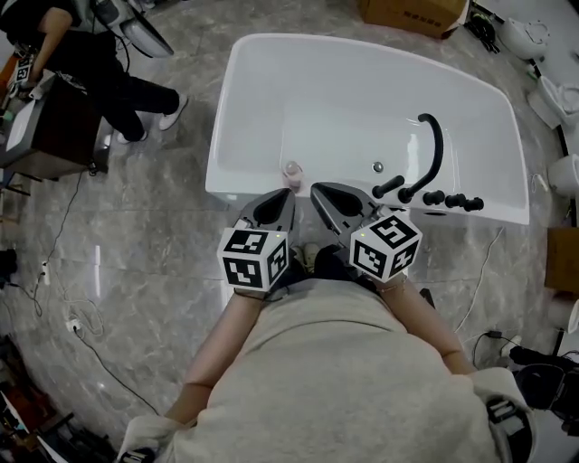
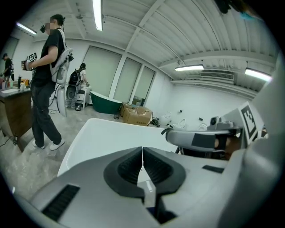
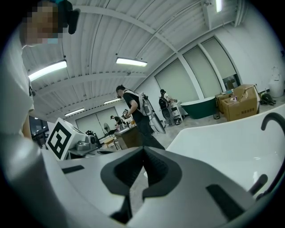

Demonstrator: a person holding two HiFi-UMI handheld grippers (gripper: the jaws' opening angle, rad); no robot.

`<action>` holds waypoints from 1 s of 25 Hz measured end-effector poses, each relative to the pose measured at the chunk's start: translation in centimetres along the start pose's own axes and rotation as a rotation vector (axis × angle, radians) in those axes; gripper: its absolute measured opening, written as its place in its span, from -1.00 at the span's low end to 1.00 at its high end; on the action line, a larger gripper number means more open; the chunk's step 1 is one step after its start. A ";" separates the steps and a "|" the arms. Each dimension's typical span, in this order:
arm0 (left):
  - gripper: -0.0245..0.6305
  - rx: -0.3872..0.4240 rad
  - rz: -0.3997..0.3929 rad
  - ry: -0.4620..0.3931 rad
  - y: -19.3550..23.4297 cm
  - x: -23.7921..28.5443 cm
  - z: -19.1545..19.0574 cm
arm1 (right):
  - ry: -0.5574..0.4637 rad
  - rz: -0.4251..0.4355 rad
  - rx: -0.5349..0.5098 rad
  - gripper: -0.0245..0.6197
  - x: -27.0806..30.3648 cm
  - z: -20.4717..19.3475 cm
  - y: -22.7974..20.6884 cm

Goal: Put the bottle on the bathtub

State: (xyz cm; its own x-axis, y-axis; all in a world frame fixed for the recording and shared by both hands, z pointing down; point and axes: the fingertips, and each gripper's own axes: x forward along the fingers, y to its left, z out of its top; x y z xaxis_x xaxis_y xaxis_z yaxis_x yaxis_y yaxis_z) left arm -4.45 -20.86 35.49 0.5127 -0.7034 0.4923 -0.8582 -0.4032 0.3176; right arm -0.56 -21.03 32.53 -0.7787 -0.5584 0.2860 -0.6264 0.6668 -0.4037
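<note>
From where I stand, the small pale pink bottle is a little below the centre of the head view. It appears to be upright on the near ledge of the white bathtub, though it is too small to say more about it. Nothing is touching it.

Just below it in the frame, the left gripper points at the tub with its tip near the bottle but clear of it. In its own view the dark ribbed fingers are pressed together with nothing between them. The right gripper sits beside it, a little right of centre. Its fingers are also closed on nothing. Both tools are held close in front of the person's body.

Along the ledge towards the right, a black curved tap rises over the basin with its black handles next to it. Grey marbled floor surrounds the tub. A person in dark clothes stands at the upper left, and a brown cardboard box sits at the top edge.

With the bottle resting on the tub and neither tool holding anything, I judge the placing finished. I see nothing left to do, unless the bottle needs a check for steadiness.
</note>
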 end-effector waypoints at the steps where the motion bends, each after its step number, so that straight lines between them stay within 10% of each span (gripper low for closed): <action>1: -0.90 -0.002 0.004 0.000 0.1 0.0 0.0 | 0.001 0.003 0.000 -0.93 0.1 0.0 0.0; 25: -0.90 -0.081 0.022 0.022 0.4 0.4 -1.3 | 0.023 0.019 0.042 -0.93 0.0 -0.8 -0.8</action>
State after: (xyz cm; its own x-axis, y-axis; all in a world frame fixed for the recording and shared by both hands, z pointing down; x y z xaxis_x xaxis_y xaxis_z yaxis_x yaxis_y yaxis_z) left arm -4.55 -20.49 36.83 0.4947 -0.6983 0.5173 -0.8650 -0.3382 0.3706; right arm -0.04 -21.17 33.53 -0.7911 -0.5342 0.2980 -0.6102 0.6556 -0.4447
